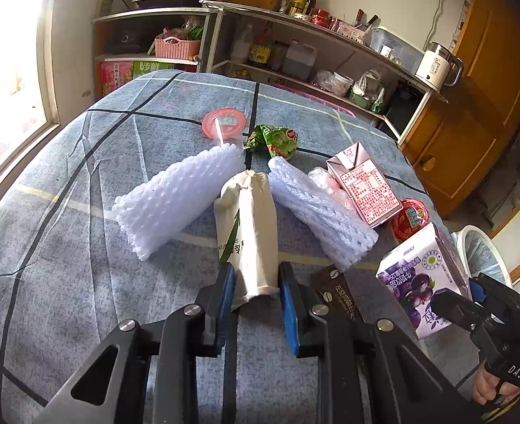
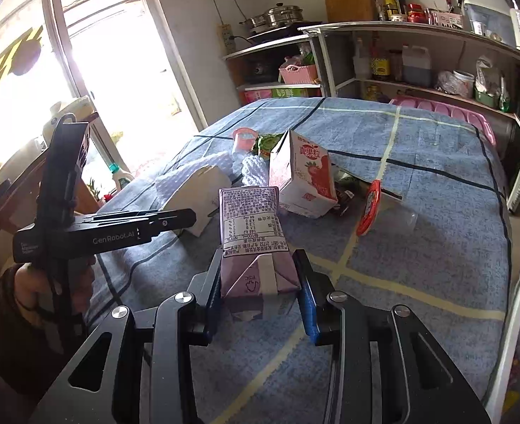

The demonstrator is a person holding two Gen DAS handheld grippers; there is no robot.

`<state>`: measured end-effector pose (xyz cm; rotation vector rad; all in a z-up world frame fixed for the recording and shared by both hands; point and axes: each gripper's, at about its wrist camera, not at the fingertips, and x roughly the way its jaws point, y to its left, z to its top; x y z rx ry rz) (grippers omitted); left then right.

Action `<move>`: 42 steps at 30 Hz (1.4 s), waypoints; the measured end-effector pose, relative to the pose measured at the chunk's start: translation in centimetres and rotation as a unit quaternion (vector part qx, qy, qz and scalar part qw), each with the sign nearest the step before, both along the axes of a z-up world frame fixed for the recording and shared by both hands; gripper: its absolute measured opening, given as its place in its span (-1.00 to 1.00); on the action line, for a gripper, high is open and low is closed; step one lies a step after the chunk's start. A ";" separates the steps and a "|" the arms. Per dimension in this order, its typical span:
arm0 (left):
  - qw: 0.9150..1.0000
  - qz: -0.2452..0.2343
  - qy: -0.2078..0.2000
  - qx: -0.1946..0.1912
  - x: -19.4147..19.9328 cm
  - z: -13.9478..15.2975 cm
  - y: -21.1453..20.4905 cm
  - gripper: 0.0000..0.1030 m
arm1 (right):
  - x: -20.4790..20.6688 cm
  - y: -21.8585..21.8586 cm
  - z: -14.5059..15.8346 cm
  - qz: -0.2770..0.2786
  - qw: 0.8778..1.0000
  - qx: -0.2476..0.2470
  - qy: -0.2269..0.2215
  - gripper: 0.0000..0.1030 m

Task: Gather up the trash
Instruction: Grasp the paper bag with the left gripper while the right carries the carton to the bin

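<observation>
Lying among litter on the blue checked bench [image 1: 65, 183], a flattened cream paper cup [image 1: 247, 233] is pinched at its rim by the left claw [image 1: 256, 293]. A purple drink carton [image 2: 252, 233] is clamped by the right claw [image 2: 260, 282], held clear of the cloth, presumably so it can be carried to the white bin [image 1: 485, 247] alongside.

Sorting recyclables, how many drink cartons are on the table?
2: purple carton in the right gripper; pink carton lying beside the foam nets. More may be hidden.
</observation>
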<state>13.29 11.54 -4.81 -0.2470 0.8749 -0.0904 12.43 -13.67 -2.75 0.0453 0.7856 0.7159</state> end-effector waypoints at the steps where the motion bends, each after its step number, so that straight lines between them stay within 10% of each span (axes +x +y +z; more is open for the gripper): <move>1: 1.000 0.000 -0.003 -0.002 -0.2 0.2 -0.1 -0.52 | -0.1 -0.2 0.1 -0.003 1.000 0.003 -0.001 -0.26; 42: 0.973 -0.217 -0.078 -0.009 -3.0 8.0 -21.4 -0.53 | -4.9 -19.0 5.2 -0.242 0.969 0.010 -0.042 -0.26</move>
